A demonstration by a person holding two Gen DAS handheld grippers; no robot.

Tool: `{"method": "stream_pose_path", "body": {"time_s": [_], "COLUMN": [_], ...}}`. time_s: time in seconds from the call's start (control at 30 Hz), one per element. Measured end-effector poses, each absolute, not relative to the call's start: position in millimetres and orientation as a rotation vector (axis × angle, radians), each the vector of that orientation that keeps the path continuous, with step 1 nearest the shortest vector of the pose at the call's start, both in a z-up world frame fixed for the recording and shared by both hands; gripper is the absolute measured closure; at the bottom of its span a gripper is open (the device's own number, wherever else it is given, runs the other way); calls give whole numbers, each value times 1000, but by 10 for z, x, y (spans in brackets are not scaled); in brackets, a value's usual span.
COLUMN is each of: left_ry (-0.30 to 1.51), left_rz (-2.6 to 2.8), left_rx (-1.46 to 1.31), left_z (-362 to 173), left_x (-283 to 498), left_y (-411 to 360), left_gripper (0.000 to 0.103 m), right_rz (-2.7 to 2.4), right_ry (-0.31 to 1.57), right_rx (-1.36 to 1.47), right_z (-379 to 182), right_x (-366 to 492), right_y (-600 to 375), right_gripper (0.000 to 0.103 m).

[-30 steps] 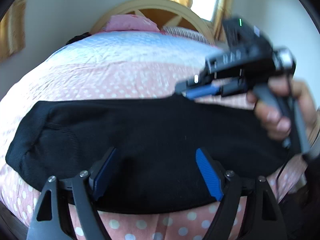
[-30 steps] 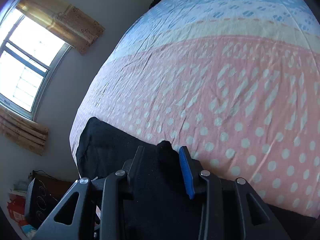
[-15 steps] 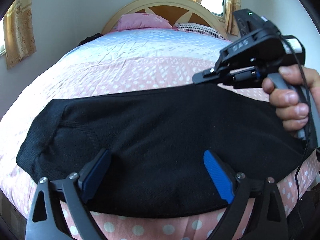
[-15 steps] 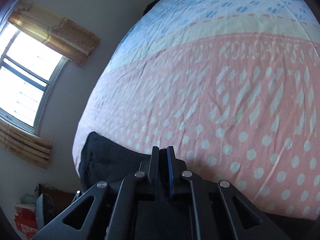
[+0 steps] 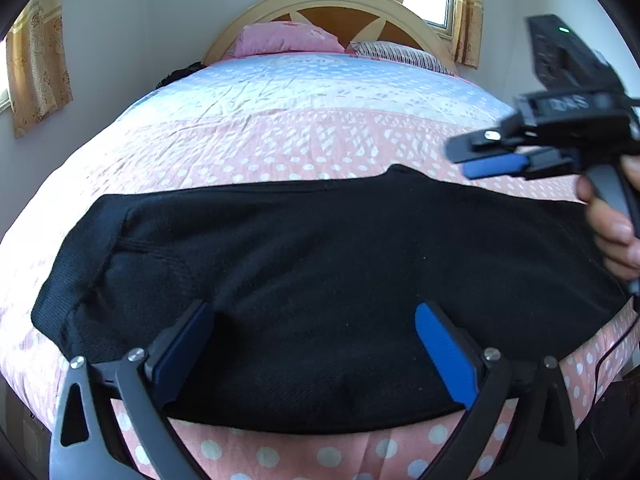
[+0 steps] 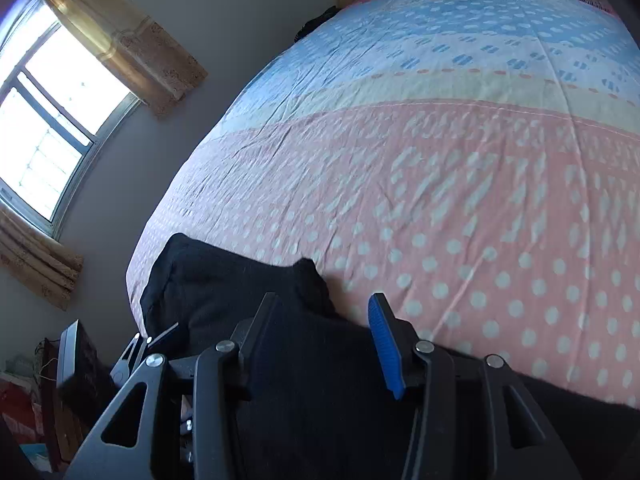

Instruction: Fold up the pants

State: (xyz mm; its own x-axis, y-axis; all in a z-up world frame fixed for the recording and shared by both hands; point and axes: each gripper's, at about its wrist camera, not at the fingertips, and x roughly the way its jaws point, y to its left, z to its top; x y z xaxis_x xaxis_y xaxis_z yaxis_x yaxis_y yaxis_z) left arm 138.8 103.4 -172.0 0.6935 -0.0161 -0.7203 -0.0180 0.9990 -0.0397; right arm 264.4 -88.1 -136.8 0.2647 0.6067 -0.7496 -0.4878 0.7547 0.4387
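Both tongs, left [image 5: 312,344] and right [image 6: 324,332], are opening above flat black pants [image 5: 320,264].

Home bedroom, bed [image 5: 304,136], pink pillow [image 5: 280,40], curtained window [image 6: 60,92]

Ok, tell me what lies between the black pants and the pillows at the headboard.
Only bare bedspread: a pink dotted band, then a blue-and-white one, running from the black pants up to the pillows. The left wrist view shows it best.
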Motion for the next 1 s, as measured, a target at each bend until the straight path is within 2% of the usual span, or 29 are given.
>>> {"method": "stream_pose_path", "body": {"time_s": [0.23, 0.37, 0.57, 0.67, 0.7, 0.73, 0.77, 0.9, 1.0], "left_ry": [807, 803, 716, 754, 786, 803, 825, 814, 820], "left_rz": [7, 10, 236, 278, 277, 262, 235, 229, 270], "left_rx": [-42, -45, -70, -154, -189, -230, -278, -244, -218], "left_z": [-1726, -1648, -1395, -1480, -1562, -1640, -1723, -1780, -1755], "left_x": [1364, 1361, 1291, 1320, 1348, 1359, 1369, 1365, 1361], "left_y": [1017, 1105, 1880, 2346, 2470, 2562, 2627, 2527, 2488], "left_gripper": [0, 0, 0, 0, 5, 18, 25, 33, 29], "right_rz": [734, 680, 717, 707, 705, 705, 704, 703, 690], "right_ry": [1018, 1040, 1007, 992, 993, 993, 993, 978, 973], "right_rx": [-28, -161, -180, -168, -163, -159, -158, -162, -164], "right_z": [-1358, -1564, -1622, -1636, -1631, -1630, -1628, -1622, -1582], "right_x": [2069, 1920, 1840, 1858, 1851, 1852, 1846, 1805, 1779], "right_y": [-1243, -1236, -1184, -1184, -1182, -1186, -1190, -1161, -1180], "right_gripper": [55, 55, 55, 55, 55, 55, 54, 51, 51]}}
